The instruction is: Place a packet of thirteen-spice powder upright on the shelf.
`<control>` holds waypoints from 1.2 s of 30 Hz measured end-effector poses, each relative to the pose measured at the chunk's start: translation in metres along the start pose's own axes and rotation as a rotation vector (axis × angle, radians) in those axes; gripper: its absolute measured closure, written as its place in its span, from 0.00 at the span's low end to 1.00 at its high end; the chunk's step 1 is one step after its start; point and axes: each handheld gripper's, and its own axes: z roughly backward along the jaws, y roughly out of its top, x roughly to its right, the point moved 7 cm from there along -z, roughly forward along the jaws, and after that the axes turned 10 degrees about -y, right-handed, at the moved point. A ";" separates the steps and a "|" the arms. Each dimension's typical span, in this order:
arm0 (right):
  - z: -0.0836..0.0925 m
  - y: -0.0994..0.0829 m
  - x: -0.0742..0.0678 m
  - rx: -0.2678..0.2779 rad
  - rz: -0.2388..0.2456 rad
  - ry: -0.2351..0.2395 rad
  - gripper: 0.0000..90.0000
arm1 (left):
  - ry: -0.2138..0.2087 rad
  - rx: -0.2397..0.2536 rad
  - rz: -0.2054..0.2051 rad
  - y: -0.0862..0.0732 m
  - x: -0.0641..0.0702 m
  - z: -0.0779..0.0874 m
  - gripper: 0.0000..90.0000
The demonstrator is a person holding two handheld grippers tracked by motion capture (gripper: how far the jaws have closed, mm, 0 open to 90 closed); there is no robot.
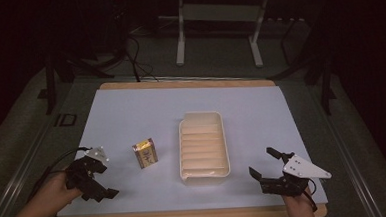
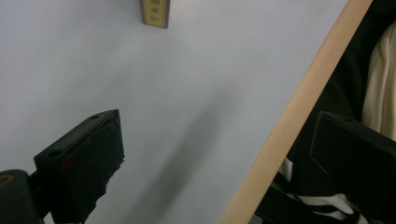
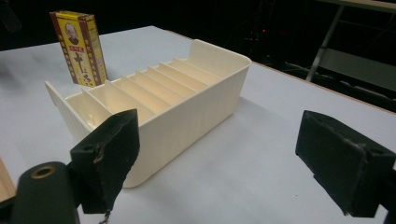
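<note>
Two grippers rest apart on the white mat [image 1: 131, 111] in the high view: left gripper [image 1: 101, 186] and right gripper [image 1: 265, 166], both spread and empty. A small box [image 1: 145, 153] stands upright just left of the slotted cream tray [image 1: 203, 175].

Left gripper view: the box [image 2: 155, 11] is far ahead, the table edge [image 2: 299, 107] close.

Right gripper view: the tall box [image 3: 79, 46] behind the tray [image 3: 187, 121] looks easy to topple with a careless nudge.

cream tray [image 1: 203, 144], yellow-and-red box [image 1: 145, 153]
</note>
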 end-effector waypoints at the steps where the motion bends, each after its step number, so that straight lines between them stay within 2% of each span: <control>1: 0.000 0.000 0.000 0.000 -0.001 0.000 0.15 | 0.007 -0.010 0.005 0.000 0.000 0.000 0.03; 6: 0.000 0.000 0.000 -0.002 0.004 0.001 0.15 | -0.035 -0.078 0.030 -0.001 0.003 -0.004 0.03; 10: 0.000 0.000 -0.001 -0.003 0.005 0.001 0.15 | 0.002 -0.125 0.010 0.001 0.004 -0.006 0.03; 14: -0.001 -0.001 -0.001 -0.007 0.008 0.002 0.15 | 0.062 -0.160 -0.001 0.005 0.006 -0.003 0.03; 21: -0.001 -0.001 -0.002 -0.008 0.007 0.005 0.15 | 0.051 -0.223 -0.009 0.009 0.009 0.001 0.02; 24: -0.001 0.000 -0.002 -0.005 0.005 0.010 0.15 | 0.032 -0.227 -0.003 0.013 0.012 0.003 0.02; 27: -0.001 0.000 -0.003 -0.002 0.003 0.015 0.15 | 0.052 -0.230 0.004 0.019 0.012 0.004 0.02; 32: -0.001 0.000 -0.003 -0.001 0.004 0.020 0.15 | 0.053 -0.260 -0.013 0.027 0.012 0.005 0.02; 36: -0.001 0.000 -0.003 -0.006 0.009 0.022 0.15 | 0.055 -0.259 -0.017 0.035 0.010 0.007 0.02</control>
